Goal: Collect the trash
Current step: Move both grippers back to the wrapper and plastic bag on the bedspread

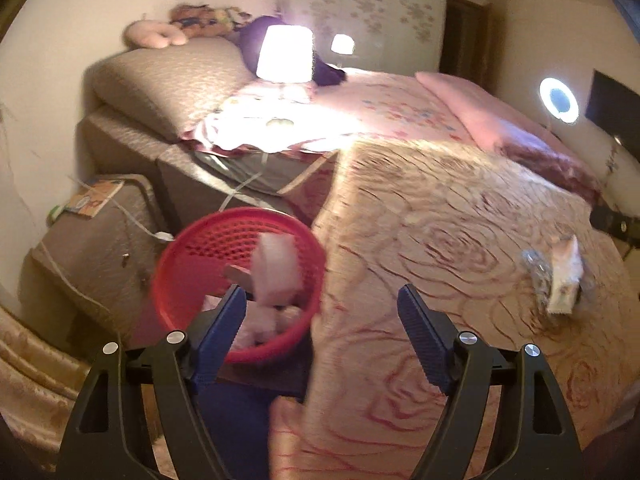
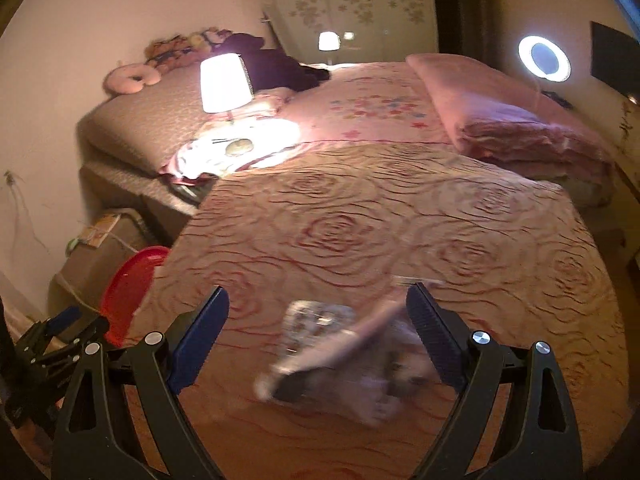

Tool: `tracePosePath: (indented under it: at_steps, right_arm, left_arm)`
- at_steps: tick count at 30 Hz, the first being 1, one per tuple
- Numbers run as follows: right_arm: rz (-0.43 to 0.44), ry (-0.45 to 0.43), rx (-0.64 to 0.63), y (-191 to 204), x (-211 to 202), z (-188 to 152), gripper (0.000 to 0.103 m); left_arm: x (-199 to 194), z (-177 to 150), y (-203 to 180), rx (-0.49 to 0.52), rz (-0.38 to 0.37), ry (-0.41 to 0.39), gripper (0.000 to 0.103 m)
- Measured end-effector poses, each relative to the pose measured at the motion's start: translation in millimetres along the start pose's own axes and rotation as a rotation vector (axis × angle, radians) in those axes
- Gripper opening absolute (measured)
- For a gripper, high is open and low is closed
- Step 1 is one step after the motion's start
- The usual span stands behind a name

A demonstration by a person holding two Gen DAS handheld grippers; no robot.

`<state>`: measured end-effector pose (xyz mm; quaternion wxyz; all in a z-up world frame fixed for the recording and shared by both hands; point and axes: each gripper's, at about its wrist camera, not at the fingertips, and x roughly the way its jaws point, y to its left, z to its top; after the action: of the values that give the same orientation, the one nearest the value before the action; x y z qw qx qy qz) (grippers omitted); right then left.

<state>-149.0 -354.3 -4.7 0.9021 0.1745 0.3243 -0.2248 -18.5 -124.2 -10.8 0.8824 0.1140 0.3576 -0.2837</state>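
A red mesh basket [image 1: 188, 276] stands on the floor beside the bed, with pale scraps at its bottom. A blurred white piece of trash [image 1: 276, 272] shows in its mouth, just past my left gripper [image 1: 322, 300], which is open and holds nothing. More trash [image 1: 560, 280], a clear wrapper and a white carton, lies on the rose-patterned bedspread [image 1: 440, 220] to the right. In the right wrist view that blurred pile [image 2: 340, 352] of wrapper and paper lies on the bedspread between the fingers of my open right gripper [image 2: 318, 296], untouched. The basket's rim [image 2: 128, 292] and the left gripper [image 2: 60, 320] show at far left.
A lit lamp [image 1: 284, 54] stands on a cloth-covered bedside stand. A padded brown unit [image 1: 100, 240] with a booklet and a white cable sits left of the basket. A folded pink blanket [image 2: 500, 120] lies at the bed's far right, a ring light [image 2: 544, 58] glows beyond it.
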Motion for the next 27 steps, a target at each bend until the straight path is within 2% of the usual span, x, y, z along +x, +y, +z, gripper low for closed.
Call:
tracePosePath:
  at_steps: [5, 13, 27]
  right_arm:
    - [-0.047, 0.002, 0.007, -26.7, -7.5, -6.7, 0.087]
    - [-0.08, 0.021, 0.026, -55.9, -12.6, -19.1, 0.087]
    - [-0.105, 0.027, 0.114, -92.7, -12.2, -19.3, 0.087]
  left_arm:
    - [5.5, -10.2, -32.9, 0.074, -0.038, 0.027, 0.075]
    - [7.0, -11.3, -74.9, 0.163, -0.144, 0.038, 0.075]
    - [8.1, 12.3, -155.6, 0.365, -0.307, 0.036, 0.075]
